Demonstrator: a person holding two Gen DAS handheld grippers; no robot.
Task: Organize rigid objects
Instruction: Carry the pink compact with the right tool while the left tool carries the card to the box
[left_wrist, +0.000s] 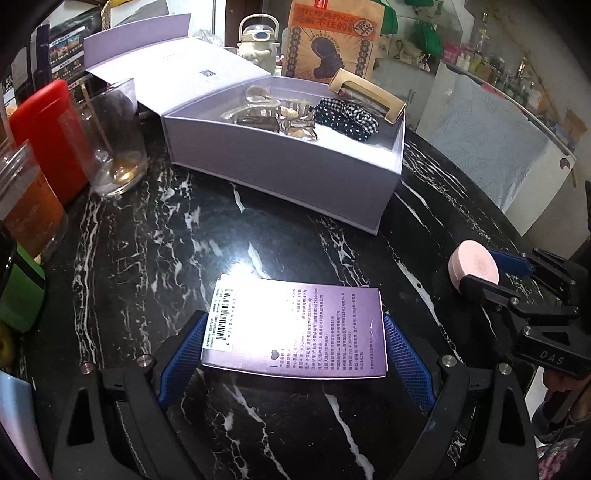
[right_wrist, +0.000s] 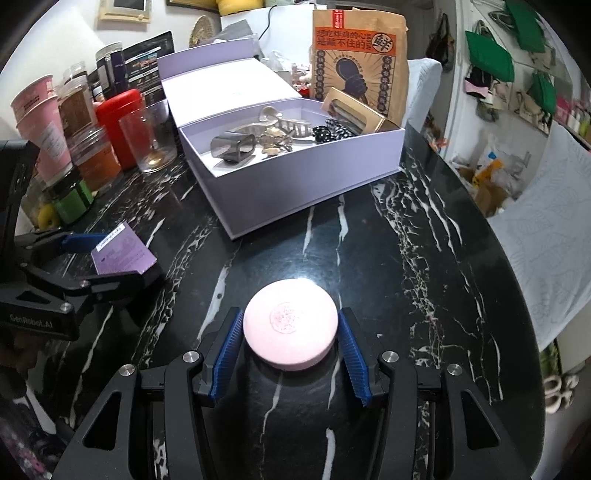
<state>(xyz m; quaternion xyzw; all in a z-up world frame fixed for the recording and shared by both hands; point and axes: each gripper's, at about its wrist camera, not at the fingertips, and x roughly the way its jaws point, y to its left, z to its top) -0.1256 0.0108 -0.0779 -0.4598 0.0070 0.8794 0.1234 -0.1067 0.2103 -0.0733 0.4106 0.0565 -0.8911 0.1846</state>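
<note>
The flat purple box sits between the blue pads of the left claw, which pinches it by its two side edges. It is held above the black marble table, with its printed side up and a white barcode sticker on its left end. The right claw pinches the round pink case the same way, one blue pad on each side, lid facing up.

Ahead of both claws, farther along the table, stands the big open lilac box with its lid folded back. Inside it lie clear hair clips, a dotted black scrunchie and a checked one, and a tan window box leans on its far corner.

The left view shows the purple box's small print and, off to its right, the other claw holding the pink case edge-on. The right view shows a round stamp on the pink lid, and a smoky grey clip in the lilac box (the left view only shows a dark corner of it). To the left of the lilac box stand an empty glass, a red tin, brown jars and pink paper cups. Behind it stands a brown paper bag.
</note>
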